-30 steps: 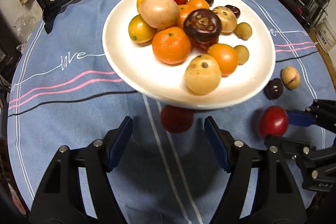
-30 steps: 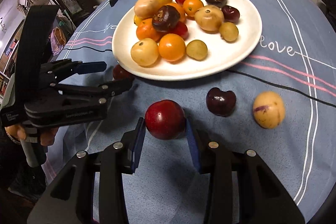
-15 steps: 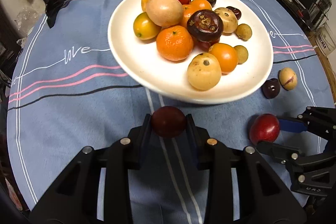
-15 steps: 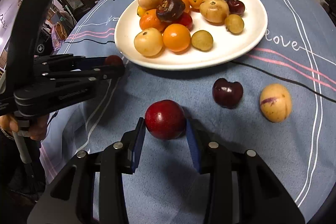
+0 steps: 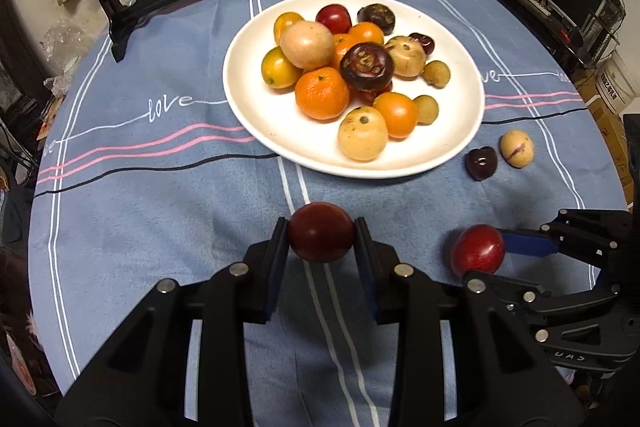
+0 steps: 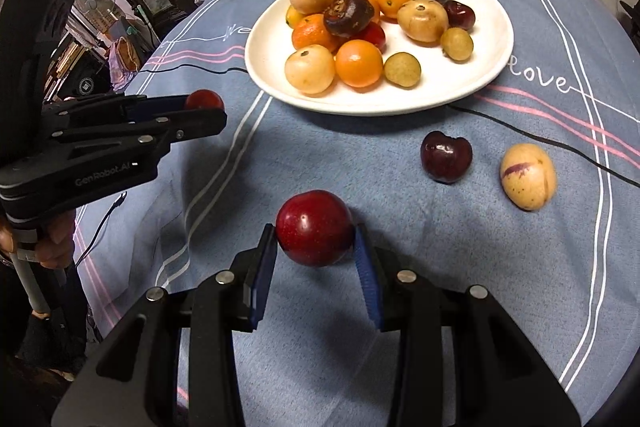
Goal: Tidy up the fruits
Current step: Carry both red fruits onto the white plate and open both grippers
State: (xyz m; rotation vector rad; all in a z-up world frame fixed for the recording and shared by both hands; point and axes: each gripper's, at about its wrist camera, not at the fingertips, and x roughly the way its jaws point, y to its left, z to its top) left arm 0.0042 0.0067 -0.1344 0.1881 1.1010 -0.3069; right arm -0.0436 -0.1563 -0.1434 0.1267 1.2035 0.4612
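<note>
Both plums gripped; transfer to plate (image 5: pixel 460 147) pending.
Left gripper (image 5: pixel 321 239) clamps dark plum (image 5: pixel 320 237); right gripper (image 6: pixel 315 231) pinches red plum (image 6: pixel 314 227), probably unlifted. Carry toward 12 o'clock.

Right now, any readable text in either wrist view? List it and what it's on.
"love": stitched on the blue tablecloth, left of the white plate; again, partly cut off, at its right.
"GenRobot.AI": side of the left gripper.
"DAS": right gripper body, partial.
Bucket label: too blurred.
</note>
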